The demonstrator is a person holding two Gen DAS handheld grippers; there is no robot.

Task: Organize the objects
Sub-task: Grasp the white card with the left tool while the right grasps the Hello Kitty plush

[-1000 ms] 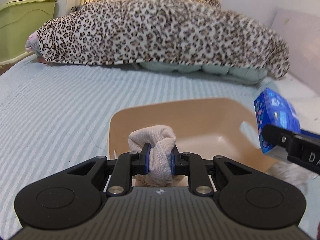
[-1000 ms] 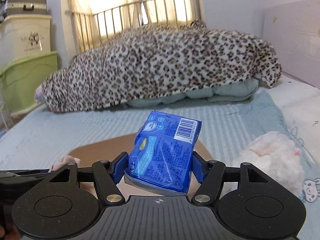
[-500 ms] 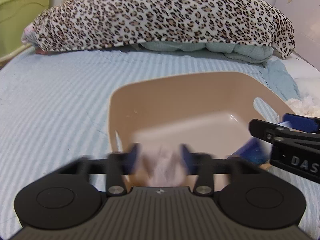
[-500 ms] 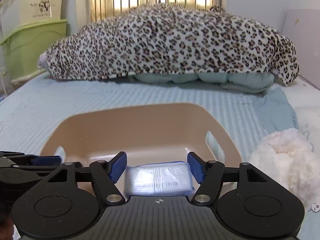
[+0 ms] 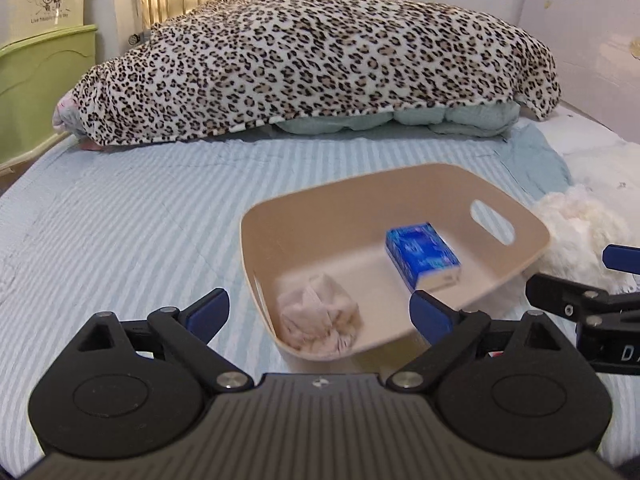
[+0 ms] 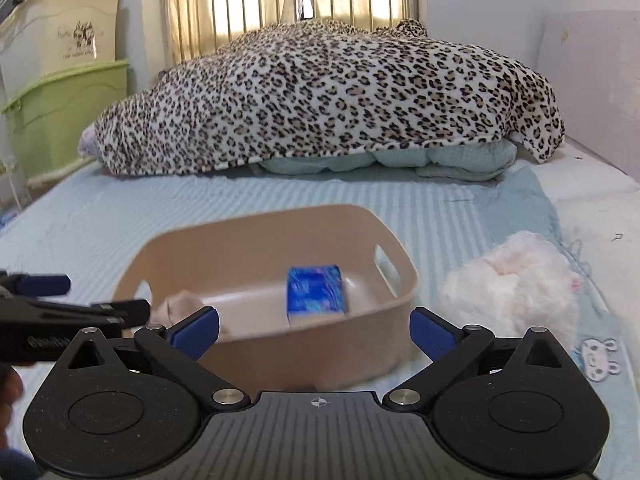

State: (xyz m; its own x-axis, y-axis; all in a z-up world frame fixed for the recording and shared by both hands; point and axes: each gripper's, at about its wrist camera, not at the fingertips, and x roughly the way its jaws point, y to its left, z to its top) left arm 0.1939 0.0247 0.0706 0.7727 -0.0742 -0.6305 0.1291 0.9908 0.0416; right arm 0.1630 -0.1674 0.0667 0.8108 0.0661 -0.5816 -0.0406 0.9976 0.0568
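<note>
A beige plastic basket (image 5: pixel 516 256) (image 6: pixel 256 344) sits on the striped bed. Inside it lie a rolled pale cloth (image 5: pixel 320 316) (image 6: pixel 178 306) at its near left and a blue tissue pack (image 5: pixel 420 256) (image 6: pixel 316 290) to the right. My left gripper (image 5: pixel 320 310) is open and empty, pulled back just short of the basket's near rim. My right gripper (image 6: pixel 314 332) is open and empty, also just in front of the basket. Each gripper shows at the edge of the other's view.
A fluffy white plush (image 5: pixel 580 236) (image 6: pixel 516 284) lies right of the basket. A leopard-print blanket (image 5: pixel 320 64) (image 6: pixel 328 96) is heaped at the far end of the bed. Green and cream storage boxes (image 6: pixel 60 112) stand at the left. A white panel (image 6: pixel 592 80) stands at the right.
Both grippers opened and drew back. The rolled cloth left my left gripper and the blue tissue pack left my right gripper; both now lie in the basket.
</note>
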